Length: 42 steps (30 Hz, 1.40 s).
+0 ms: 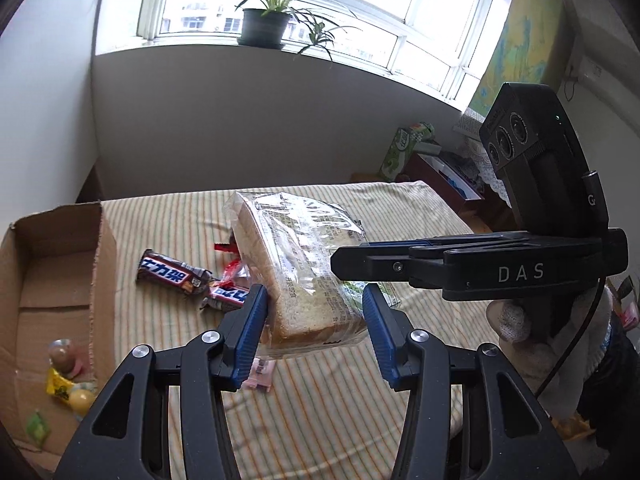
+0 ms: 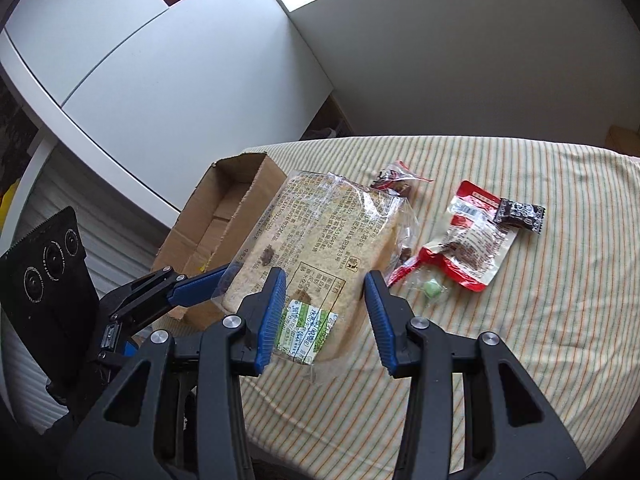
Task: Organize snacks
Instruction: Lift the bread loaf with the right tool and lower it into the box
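The bag of sliced bread (image 1: 304, 264) was held clear of the striped tablecloth (image 1: 328, 408) by both grippers at once. The left gripper (image 1: 316, 328) had its jaws part open and closed on the near end of the loaf; both blue pads (image 1: 250, 332) pressed the clear wrapper against the crust. The right gripper (image 1: 360, 264) entered the left wrist view from the right side, held by a hand in a white knit glove (image 1: 512, 320), and its fingers lay against the far side of the bag.

In the right wrist view, the right gripper (image 2: 325, 316) had its jaws part open on the labelled end of the bag of sliced bread (image 2: 320, 232). The left-hand pad (image 2: 272, 312) pressed on the wrapper; contact at the other pad could not be confirmed. The left gripper (image 2: 188, 290) gripped the bag's opposite corner there.

The cardboard box (image 1: 60, 280) stood open at the left edge of the table, with small sweets in its bottom. Two chocolate bars (image 1: 172, 274) lay on the cloth just beside the box, below the raised bread. A red snack pouch (image 2: 468, 244), a black wrapped sweet (image 2: 520, 214) and a green sweet (image 2: 432, 288) lay on the cloth to the right of the bread.
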### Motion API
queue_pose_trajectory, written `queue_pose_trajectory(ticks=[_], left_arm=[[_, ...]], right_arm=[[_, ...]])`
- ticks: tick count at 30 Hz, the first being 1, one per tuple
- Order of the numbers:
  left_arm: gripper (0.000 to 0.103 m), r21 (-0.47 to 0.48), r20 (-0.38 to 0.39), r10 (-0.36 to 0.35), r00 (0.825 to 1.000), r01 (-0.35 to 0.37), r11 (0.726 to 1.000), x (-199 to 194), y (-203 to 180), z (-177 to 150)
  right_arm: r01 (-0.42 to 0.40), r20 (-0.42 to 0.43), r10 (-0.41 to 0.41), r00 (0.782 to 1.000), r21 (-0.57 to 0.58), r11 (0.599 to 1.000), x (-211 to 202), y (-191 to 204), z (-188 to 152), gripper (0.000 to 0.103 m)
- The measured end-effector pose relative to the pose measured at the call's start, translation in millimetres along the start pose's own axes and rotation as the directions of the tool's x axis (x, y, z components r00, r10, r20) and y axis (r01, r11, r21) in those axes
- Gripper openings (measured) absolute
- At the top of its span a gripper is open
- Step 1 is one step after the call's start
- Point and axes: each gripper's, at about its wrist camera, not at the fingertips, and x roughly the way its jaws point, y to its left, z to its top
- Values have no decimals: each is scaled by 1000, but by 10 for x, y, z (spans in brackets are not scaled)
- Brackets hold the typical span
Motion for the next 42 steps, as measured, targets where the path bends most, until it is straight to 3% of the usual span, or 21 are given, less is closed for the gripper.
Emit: queue_pose_trajectory(ticks=[12, 21, 31, 42], left_arm=[[48, -101, 67, 107, 992, -100, 990, -620, 642, -196], [48, -178, 82, 185, 979, -168, 970, -834, 1125, -279], [48, -234, 33, 224, 974, -210, 949, -690, 1569, -293], [48, -249, -15, 265, 964, -260, 933, -576, 1736, -282]], right_arm=[[-64, -45, 59, 997, -138, 988, 539, 908, 163, 44], [-104, -86, 88, 992, -212, 972, 1010, 1428, 244, 44], [-97, -132, 68, 989, -232, 968, 1539, 1591, 368, 44], [-80, -159, 41, 987, -246, 966, 1817, 1649, 493, 43]])
